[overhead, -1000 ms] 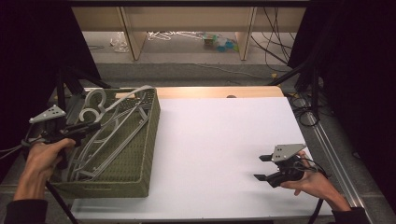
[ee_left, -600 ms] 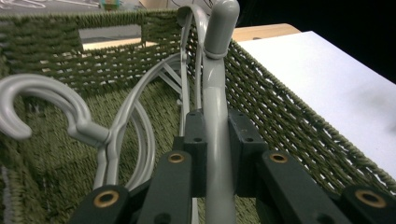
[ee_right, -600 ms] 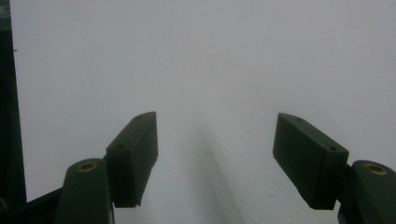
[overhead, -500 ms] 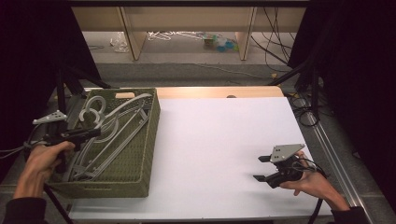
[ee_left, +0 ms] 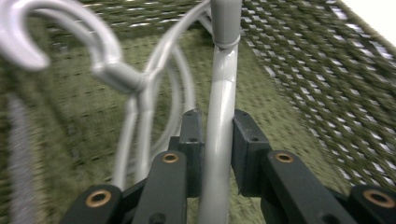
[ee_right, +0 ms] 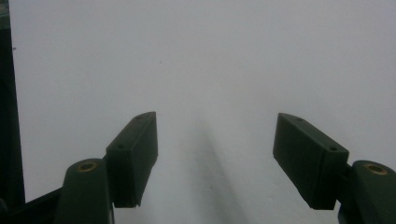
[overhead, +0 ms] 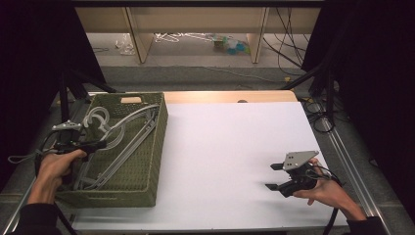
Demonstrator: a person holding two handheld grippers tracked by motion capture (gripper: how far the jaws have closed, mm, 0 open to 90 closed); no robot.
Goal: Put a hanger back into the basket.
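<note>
The left gripper [ee_left: 215, 140] is inside the green woven basket [overhead: 151, 161], its 2 jaws clamped on the neck of a grey plastic hanger [ee_left: 219, 135]. That hanger lies among other grey hangers [overhead: 122, 134] in the basket. The right gripper [overhead: 274, 177] hovers over the white table [overhead: 220, 147], well apart from the basket, jaws spread wide and holding nothing.

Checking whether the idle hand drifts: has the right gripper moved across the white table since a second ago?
No. The right gripper stays near the white table's front right corner.
</note>
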